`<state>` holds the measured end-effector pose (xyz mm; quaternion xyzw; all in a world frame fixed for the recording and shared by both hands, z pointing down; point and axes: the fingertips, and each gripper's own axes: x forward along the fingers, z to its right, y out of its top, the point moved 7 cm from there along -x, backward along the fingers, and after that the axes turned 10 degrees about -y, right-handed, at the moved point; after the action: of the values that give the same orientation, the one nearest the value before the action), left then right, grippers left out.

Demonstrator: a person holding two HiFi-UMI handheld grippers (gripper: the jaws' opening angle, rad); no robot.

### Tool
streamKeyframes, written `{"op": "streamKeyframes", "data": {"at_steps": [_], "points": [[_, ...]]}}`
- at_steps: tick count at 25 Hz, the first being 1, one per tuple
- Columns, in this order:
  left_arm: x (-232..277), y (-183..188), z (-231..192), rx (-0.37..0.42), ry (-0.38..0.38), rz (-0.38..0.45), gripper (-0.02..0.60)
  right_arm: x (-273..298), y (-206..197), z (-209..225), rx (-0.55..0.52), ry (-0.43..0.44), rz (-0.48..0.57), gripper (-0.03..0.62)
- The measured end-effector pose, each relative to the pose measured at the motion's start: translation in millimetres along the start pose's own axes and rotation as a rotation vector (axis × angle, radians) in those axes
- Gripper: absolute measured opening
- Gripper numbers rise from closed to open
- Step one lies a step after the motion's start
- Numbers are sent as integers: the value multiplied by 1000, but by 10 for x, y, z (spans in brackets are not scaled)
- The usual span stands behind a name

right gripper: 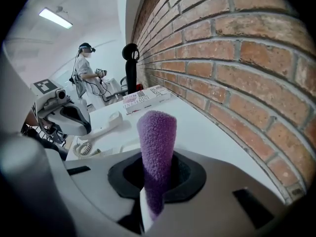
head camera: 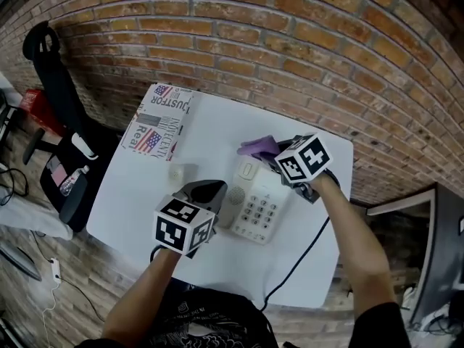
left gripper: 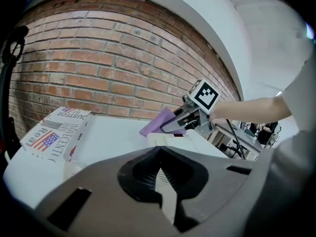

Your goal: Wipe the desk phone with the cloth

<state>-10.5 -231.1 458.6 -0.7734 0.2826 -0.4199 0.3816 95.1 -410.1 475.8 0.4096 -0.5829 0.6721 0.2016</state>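
- Your right gripper (head camera: 278, 156) had its jaws clamped on the purple cloth (head camera: 256, 147). A rolled end stood up out of the jaws in that gripper's own view.
- The cloth sat at the far end of the desk phone (head camera: 259, 210), on the brick wall (head camera: 290, 49) side. No view settled whether it touched the phone.
- Your left gripper (head camera: 212, 191) was at the phone's left side, just beside the handset (head camera: 233, 196). Its own view showed the jaws drawn together.
- The head view alone gave the keypad face-up and a black cord (head camera: 297, 256) running from the phone's near right toward you, across the white surface (head camera: 217, 129).
- The right gripper view alone showed the coiled cord (right gripper: 81, 148) by the handset. It also showed a second person (right gripper: 86, 73) standing well beyond the phone, past the surface's edge.
- The left gripper view looked across the phone to your right gripper and the cloth against the wall.
- A printed box (head camera: 161, 122) lay well left of the phone, at the surface's far corner. A small pale object (head camera: 177, 171), too blurred to name, sat between box and phone.
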Motion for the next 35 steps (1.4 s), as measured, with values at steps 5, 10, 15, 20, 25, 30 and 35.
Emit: {"op": "streamKeyframes", "data": {"at_steps": [5,10,15,20,25,30,35], "points": [[100,35,105,12,-24,-4,6,-140,-132,60,26,-2,8,46],[186,66,206,26,-47,-10,6,-281,-292,137,47,-30,2,46],[270,71,303,39,-68,-19,6,-418,-476,201,77,-50,0,46],[340,105,378,48,-88,-21,6,-563,-613,241,109,-74,10,46],[397,153,469,70,-116,-22,6,-762,-743,290,151,-133,27,46],[355,226,499,87,-129,-8,6,-1075,-777,274,191,-211,80,46],[215,295,498,100,-140,5,6,-1460,-725,157,240,-290,159,46]]}}
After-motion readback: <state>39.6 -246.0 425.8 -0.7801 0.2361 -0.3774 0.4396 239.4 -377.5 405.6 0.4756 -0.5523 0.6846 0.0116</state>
